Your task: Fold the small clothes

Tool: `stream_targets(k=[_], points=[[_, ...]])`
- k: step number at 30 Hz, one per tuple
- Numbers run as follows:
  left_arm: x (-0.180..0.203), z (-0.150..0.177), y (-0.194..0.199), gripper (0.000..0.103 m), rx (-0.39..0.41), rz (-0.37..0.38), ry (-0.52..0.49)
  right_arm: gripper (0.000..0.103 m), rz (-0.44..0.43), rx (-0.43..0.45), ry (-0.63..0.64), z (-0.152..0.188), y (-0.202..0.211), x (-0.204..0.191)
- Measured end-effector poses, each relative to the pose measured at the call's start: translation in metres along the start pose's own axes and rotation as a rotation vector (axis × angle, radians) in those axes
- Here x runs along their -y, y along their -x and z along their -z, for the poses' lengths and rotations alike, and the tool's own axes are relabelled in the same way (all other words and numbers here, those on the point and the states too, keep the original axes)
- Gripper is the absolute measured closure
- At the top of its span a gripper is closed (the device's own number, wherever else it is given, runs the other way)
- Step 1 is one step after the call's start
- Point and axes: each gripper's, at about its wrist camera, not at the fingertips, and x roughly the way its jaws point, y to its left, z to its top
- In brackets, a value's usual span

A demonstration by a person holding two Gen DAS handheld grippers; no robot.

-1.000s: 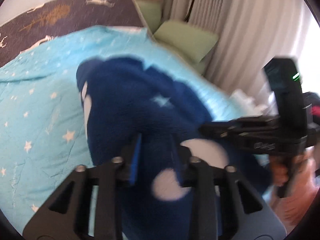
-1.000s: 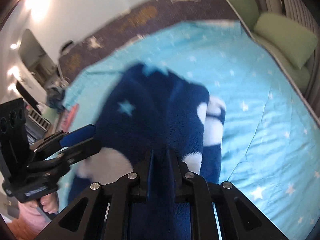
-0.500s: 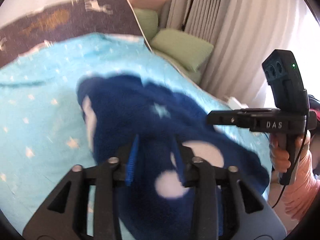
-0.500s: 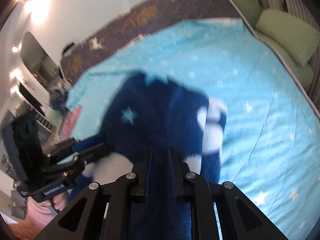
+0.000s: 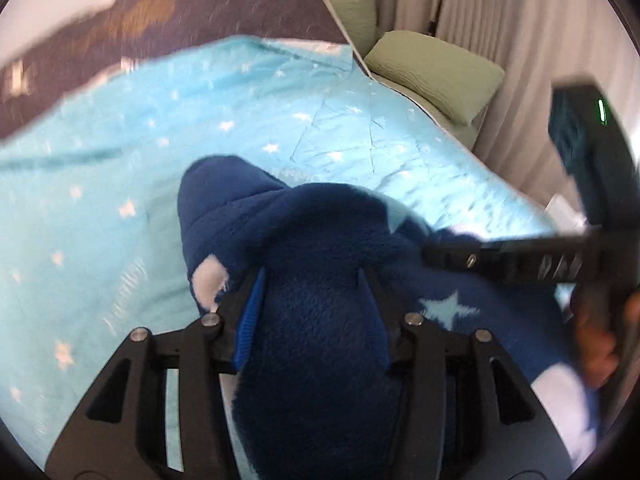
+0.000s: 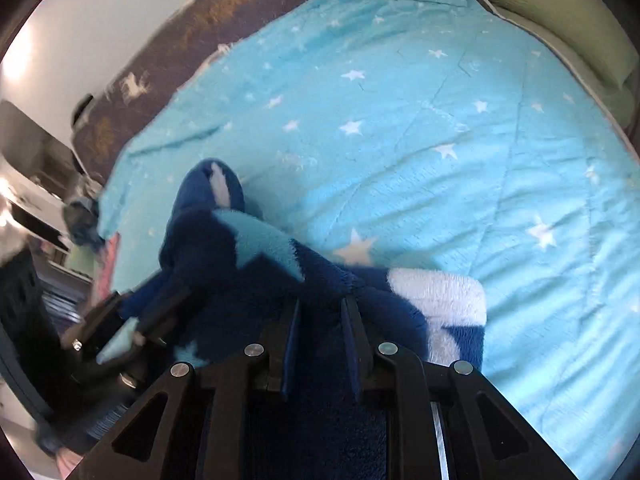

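Both grippers hold a fluffy navy garment (image 5: 320,248) with pale stars and white patches above the bed's turquoise star-print blanket (image 5: 120,168). The left gripper (image 5: 310,292) has its jaws spread around a thick bunch of the fleece. The right gripper (image 6: 318,320) has narrow jaws pinching another fold, near green pillows (image 5: 436,68).
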Motion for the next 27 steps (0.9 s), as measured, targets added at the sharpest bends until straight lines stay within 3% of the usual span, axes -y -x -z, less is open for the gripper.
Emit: stream_targets(k=[8, 12, 15, 18, 19, 21, 23, 25, 27], points=[[-0.003, -0.005, 0.011, 0.053, 0.013, 0.024, 0.0, 0.082, 0.074, 0.021, 0.064, 0.003, 0.008, -0.01], [-0.008, -0.009, 0.048, 0.053, 0.023, 0.051, 0.036, 0.081, 0.116, 0.094, 0.102, 0.013, 0.05, -0.026], [-0.005, 0.002, 0.088, 0.053, 0.052, 0.154, 0.069, 0.076, 0.112, 0.172, 0.169, 0.04, 0.098, -0.043], [0.009, 0.031, 0.134, 0.045, 0.084, 0.251, 0.04, 0.074, 0.129, 0.169, 0.198, 0.082, 0.13, -0.055], [0.017, 0.049, 0.152, 0.038, 0.098, 0.292, 0.017, 0.074, 0.102, 0.161, 0.208, 0.105, 0.139, -0.057], [0.028, 0.071, 0.165, 0.035, 0.09, 0.346, -0.005, 0.072, 0.028, 0.129, 0.224, 0.137, 0.145, -0.058], [0.037, 0.094, 0.156, 0.035, 0.007, 0.324, -0.027, 0.067, -0.024, 0.056, 0.245, 0.168, 0.135, -0.056], [0.041, 0.114, 0.13, 0.035, -0.048, 0.244, -0.03, 0.066, 0.025, 0.017, 0.251, 0.182, 0.109, -0.049], [0.038, 0.118, 0.123, 0.034, -0.033, 0.23, -0.008, 0.066, 0.001, 0.007, 0.205, 0.182, 0.09, -0.04]])
